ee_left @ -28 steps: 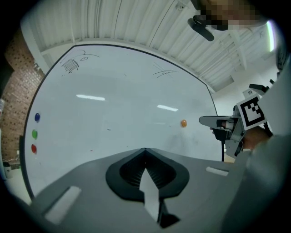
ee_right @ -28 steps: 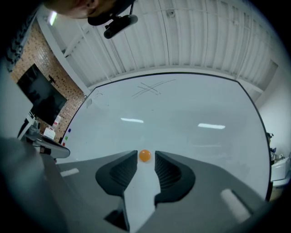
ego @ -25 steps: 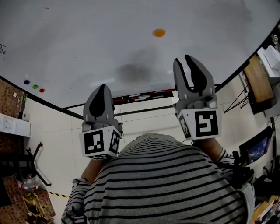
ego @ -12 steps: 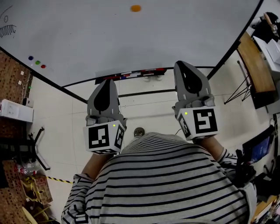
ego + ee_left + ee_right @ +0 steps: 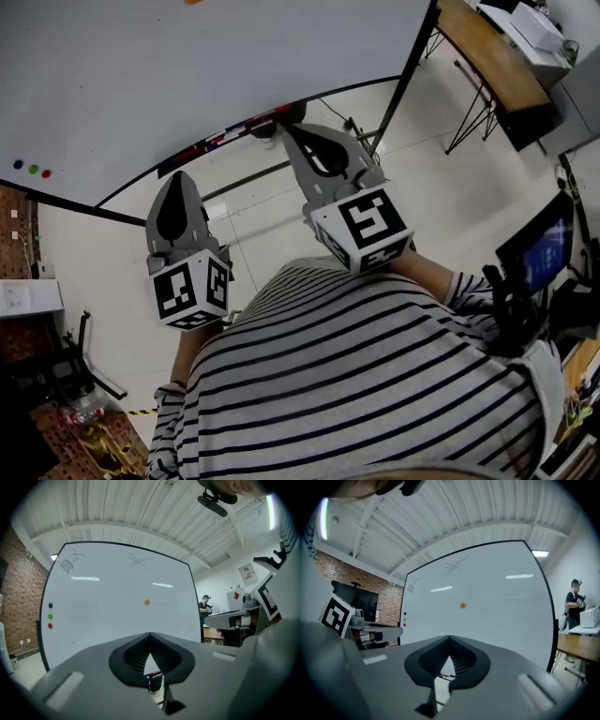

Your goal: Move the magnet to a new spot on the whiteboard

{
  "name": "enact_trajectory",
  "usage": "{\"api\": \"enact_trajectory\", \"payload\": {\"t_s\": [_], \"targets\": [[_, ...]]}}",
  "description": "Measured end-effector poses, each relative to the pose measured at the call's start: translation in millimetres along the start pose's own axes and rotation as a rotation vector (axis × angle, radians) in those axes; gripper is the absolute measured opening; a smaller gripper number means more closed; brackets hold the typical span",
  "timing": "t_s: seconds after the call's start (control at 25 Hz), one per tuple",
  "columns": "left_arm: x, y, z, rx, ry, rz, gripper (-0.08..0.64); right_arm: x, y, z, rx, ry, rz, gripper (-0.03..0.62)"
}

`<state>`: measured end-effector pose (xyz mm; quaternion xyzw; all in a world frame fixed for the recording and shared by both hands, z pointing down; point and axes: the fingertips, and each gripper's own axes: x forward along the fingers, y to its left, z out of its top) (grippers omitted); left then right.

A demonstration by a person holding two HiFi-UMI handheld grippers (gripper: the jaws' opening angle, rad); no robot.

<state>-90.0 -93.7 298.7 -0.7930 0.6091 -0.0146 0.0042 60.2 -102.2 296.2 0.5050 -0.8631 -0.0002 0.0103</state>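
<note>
The orange magnet point(image 5: 147, 602) sticks on the whiteboard point(image 5: 117, 573), right of its middle; it also shows as the same magnet point(image 5: 462, 605) in the right gripper view and as a sliver point(image 5: 194, 2) at the head view's top edge. Both grippers hang well back from the board, over the floor. My left gripper point(image 5: 174, 178) is shut with nothing in it. My right gripper point(image 5: 285, 129) is also shut and empty, its tips meeting in front of the marker tray. In each gripper view the jaws point(image 5: 150, 633) point(image 5: 449, 637) close to a point below the magnet.
Blue, green and red magnets point(image 5: 50, 616) sit at the board's left edge. A marker tray point(image 5: 230, 139) runs along its bottom. A wooden desk point(image 5: 492, 56) and the board's black stand leg point(image 5: 403, 80) are to the right. A person point(image 5: 573, 603) stands far right. A brick wall point(image 5: 14, 602) is to the left.
The right gripper's jaws have closed from open. Both grippers have drawn back from the board, and the head view has tipped down so the board and magnet slid to the top edge.
</note>
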Motion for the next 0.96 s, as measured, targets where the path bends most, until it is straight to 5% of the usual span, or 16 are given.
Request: {"api": "enact_trajectory", "payload": {"t_s": [0.4,0.96], "targets": [[-34.6,0.3,-17.8,-0.031,0.046,-0.030,0.017,-1.9,55.4,0.0,-0.009,0.032,0.068,0.000],[-46.1,-5.6,-13.0,-0.016,0.044,-0.030,0.017,-4.8,71.2,3.9,-0.015,0.029,0.113,0.000]]}}
